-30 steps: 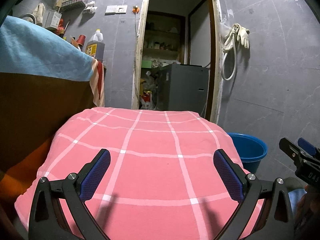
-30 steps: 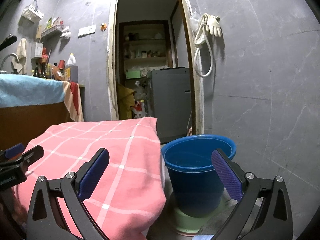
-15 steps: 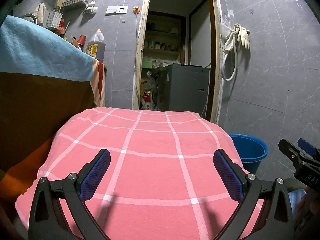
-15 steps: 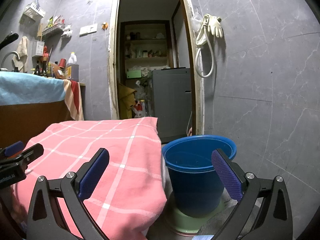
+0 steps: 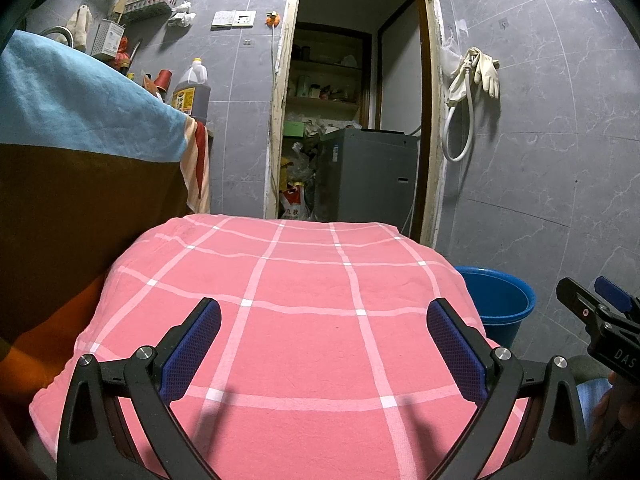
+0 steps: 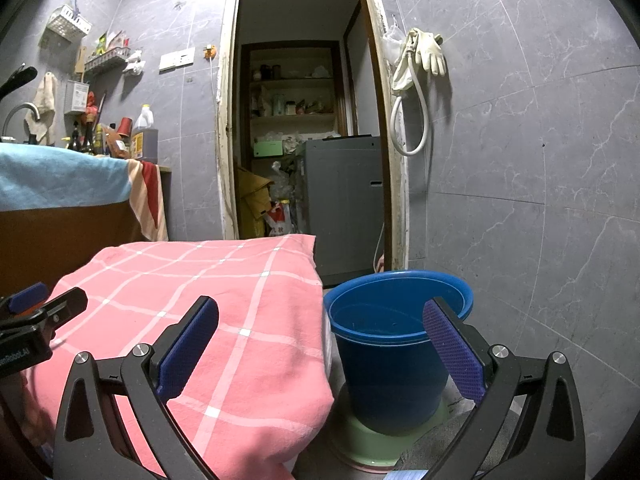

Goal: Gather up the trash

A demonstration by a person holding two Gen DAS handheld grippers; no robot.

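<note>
The left gripper (image 5: 323, 344) is held level, spread wide over the pink checked cloth (image 5: 300, 280); the right gripper (image 6: 320, 344), likewise wide, is aimed beside it at the blue bucket (image 6: 394, 344).

Bucket (image 5: 502, 304) half hidden behind pink cloth (image 5: 296, 320); right gripper (image 5: 600, 320) beside bucket cut by frame edge; shelf jars (image 6: 280, 104) beyond bucket too small

Both the left gripper (image 5: 323, 340) and right gripper (image 6: 320, 338) have black frames, silver screws and textured blue pads (image 5: 188, 354).

The right gripper (image 5: 612, 344) body reads "DAS", cut off.
</note>
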